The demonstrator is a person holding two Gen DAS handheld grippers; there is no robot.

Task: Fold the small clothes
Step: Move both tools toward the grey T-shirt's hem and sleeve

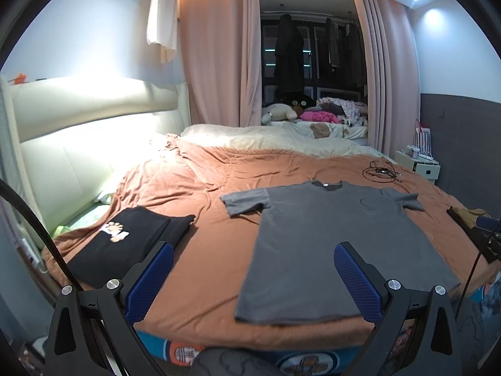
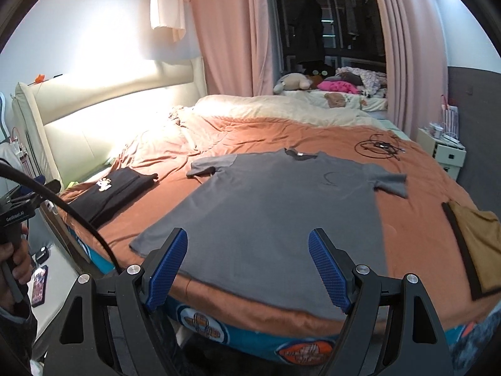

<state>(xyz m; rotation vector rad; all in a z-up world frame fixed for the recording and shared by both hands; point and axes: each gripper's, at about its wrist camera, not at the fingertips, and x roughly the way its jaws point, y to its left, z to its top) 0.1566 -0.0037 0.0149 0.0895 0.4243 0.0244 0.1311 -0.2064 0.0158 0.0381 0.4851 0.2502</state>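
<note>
left gripper (image 1: 253, 269) and right gripper (image 2: 247, 257) both wide open, empty, low in frame over the near bed edge. grey t-shirt (image 2: 275, 206) spread flat at frame centre on orange blanket (image 1: 194, 188). folded black garment (image 1: 125, 244) lower left.

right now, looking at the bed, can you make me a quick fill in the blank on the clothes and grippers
1. The shirt spread flat on the orange bedspread is ____ in colour.
2. The folded black garment carries a paw print and lies to the ____ of the spread shirt.
3. Both the left gripper and the right gripper have their jaws ____ with nothing between them.

Missing words: grey; left; open
</note>
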